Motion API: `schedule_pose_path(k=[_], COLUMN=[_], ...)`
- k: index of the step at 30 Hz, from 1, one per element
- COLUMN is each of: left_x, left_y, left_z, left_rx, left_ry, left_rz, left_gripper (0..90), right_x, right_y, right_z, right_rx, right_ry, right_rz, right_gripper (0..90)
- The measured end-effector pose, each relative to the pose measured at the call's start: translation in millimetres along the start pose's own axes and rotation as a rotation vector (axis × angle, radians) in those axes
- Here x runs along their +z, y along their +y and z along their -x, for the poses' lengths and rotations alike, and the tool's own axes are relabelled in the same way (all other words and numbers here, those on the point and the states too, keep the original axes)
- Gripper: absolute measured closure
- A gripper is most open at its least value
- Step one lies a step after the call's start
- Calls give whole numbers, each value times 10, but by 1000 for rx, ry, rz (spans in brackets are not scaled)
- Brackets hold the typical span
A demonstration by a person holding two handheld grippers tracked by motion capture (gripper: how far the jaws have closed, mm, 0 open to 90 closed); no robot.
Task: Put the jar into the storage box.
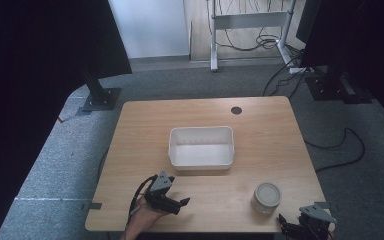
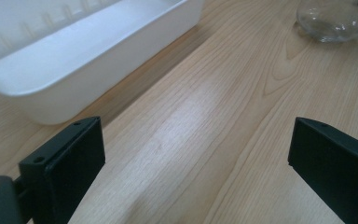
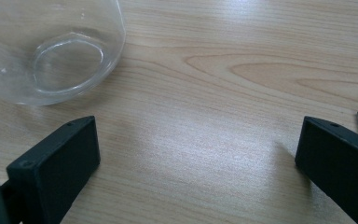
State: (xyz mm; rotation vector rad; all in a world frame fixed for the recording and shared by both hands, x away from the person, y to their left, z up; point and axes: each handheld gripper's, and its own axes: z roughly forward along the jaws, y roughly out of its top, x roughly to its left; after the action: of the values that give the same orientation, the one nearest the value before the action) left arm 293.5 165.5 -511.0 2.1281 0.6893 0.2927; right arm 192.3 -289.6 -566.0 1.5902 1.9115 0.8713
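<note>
Left gripper [image 1: 172, 204] is hovering over the near left part of the wooden table [image 1: 140, 130], its jaws standing wide apart with nothing between them. White tub [image 1: 201, 147] is sitting at the table's centre, just beyond it. Glass jar [image 1: 267, 197] is standing upright near the near right edge. Right gripper [image 1: 291, 226] is waiting just beside the jar, at the near right corner, its jaws spread wide and holding nothing.

A white tub [image 1: 201, 146] sits at the middle of the wooden counter [image 1: 260, 130]. A glass jar [image 1: 267, 197] stands near the front right corner. The left claw [image 1: 178, 205] rests at the front edge, the right claw [image 1: 289, 225] just beside the jar.
</note>
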Motion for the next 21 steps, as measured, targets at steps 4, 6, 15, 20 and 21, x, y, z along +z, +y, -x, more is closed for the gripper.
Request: schedule_pose_path(k=[4,6,15,20,21], left_x=[43,66,171,264,304], left_y=[58,89,229,316,340], left_z=[52,79,202,286,313], left_rx=[14,24,60,80,85], left_ry=[-19,-25,-50,-69,-74], left_rz=[3,6,24,33,33], left_gripper=[50,52,63,62,62], right_x=[0,0,0,3,3], right_y=[-1,-1,-2,-1,-1], right_z=[0,-1,-1,-2,-3], right_rx=[0,1,0,0,0], right_ry=[0,0,0,-1,-1], right_rz=[1,1,2,3,3], right_gripper=[0,0,0,0,0])
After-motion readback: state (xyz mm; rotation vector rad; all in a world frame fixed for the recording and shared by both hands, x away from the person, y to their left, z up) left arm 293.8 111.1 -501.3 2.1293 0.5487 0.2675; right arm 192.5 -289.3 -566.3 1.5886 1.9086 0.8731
